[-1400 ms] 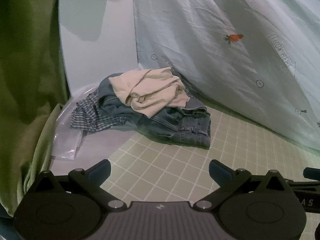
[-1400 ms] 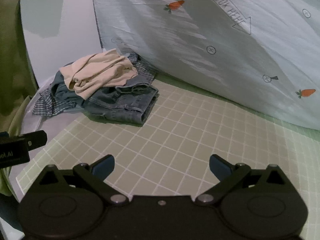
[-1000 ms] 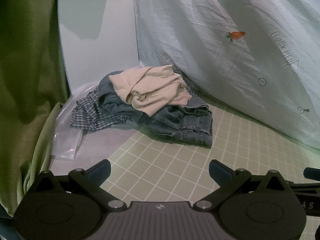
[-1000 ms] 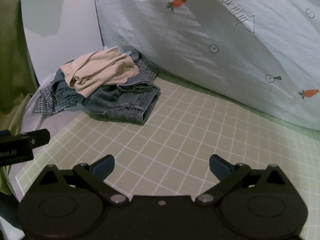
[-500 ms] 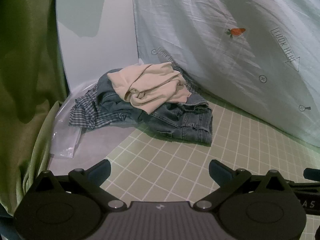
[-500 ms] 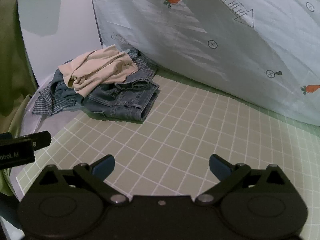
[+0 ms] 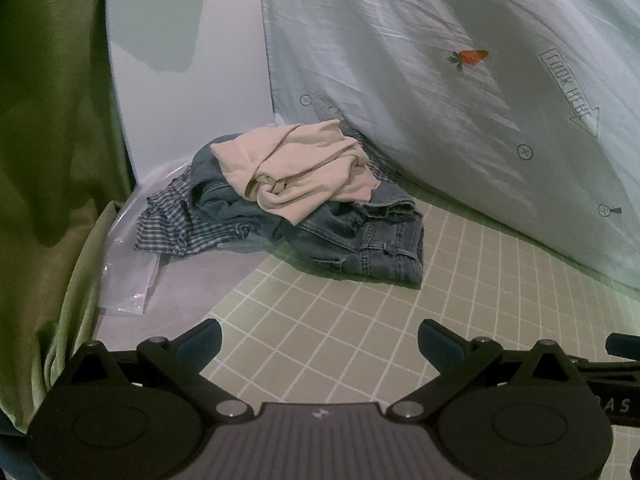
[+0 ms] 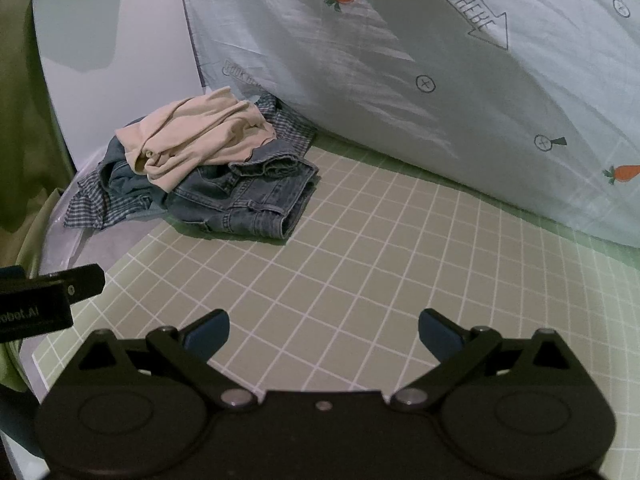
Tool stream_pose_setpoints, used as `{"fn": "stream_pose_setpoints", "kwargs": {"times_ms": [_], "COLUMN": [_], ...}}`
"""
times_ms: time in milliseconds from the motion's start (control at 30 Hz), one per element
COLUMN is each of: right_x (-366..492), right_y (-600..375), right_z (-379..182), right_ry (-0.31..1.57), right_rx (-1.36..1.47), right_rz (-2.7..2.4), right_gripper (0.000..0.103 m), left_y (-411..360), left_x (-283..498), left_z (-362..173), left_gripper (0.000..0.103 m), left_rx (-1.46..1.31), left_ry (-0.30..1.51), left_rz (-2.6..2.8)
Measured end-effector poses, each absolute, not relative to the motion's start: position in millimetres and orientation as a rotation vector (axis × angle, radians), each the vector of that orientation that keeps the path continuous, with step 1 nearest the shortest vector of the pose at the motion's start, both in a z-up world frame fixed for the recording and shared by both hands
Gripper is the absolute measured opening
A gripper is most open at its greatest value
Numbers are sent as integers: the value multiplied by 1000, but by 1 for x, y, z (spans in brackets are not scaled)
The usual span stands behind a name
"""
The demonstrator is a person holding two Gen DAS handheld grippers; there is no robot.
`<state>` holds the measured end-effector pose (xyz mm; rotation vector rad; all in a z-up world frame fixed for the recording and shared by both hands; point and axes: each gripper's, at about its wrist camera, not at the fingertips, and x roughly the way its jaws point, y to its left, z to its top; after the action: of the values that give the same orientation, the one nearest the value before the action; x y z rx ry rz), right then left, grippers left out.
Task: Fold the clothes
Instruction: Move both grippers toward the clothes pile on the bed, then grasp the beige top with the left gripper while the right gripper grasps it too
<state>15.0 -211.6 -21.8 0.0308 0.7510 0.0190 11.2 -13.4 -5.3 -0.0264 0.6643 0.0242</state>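
A heap of clothes lies at the back left of the gridded mat [image 7: 344, 320] [image 8: 380, 248]. On top is a crumpled beige garment [image 7: 304, 168] [image 8: 196, 136]. Under it lie folded blue jeans [image 7: 372, 236] [image 8: 248, 196] and a blue checked shirt [image 7: 172, 228] [image 8: 88, 208]. My left gripper [image 7: 320, 344] hovers open over the mat's near left corner, well short of the heap, with nothing between its fingers. My right gripper [image 8: 322, 334] is open too, over the mat's middle, also empty. The left tool's body [image 8: 40, 300] shows at the left edge of the right wrist view.
A pale sheet printed with carrots and "LOOK HERE" arrows [image 7: 460, 80] [image 8: 440, 60] hangs behind the mat. A white panel [image 7: 192, 60] stands behind the heap. Green cloth [image 7: 52, 160] hangs at the left. A clear plastic bag [image 7: 128, 280] lies beside the checked shirt.
Both views have shifted slightly, with the heap sitting a little nearer and the sheet's print moved. The clothes have not moved and both grippers stay open.
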Motion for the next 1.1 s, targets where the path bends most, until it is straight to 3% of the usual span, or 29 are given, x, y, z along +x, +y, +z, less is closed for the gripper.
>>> {"fn": "stream_pose_setpoints", "kwargs": {"times_ms": [767, 1100], "right_x": [22, 78], "right_y": [-207, -195], "right_z": [-24, -11], "right_ry": [770, 739], "right_rx": [19, -7], "right_rz": [35, 25], "right_gripper": [101, 100], "left_y": [-6, 21], "left_x": [15, 68], "left_z": [-9, 5], "left_gripper": [103, 103], "left_rx": [-59, -77], "left_ry": [696, 687], "left_rz": [25, 42]}}
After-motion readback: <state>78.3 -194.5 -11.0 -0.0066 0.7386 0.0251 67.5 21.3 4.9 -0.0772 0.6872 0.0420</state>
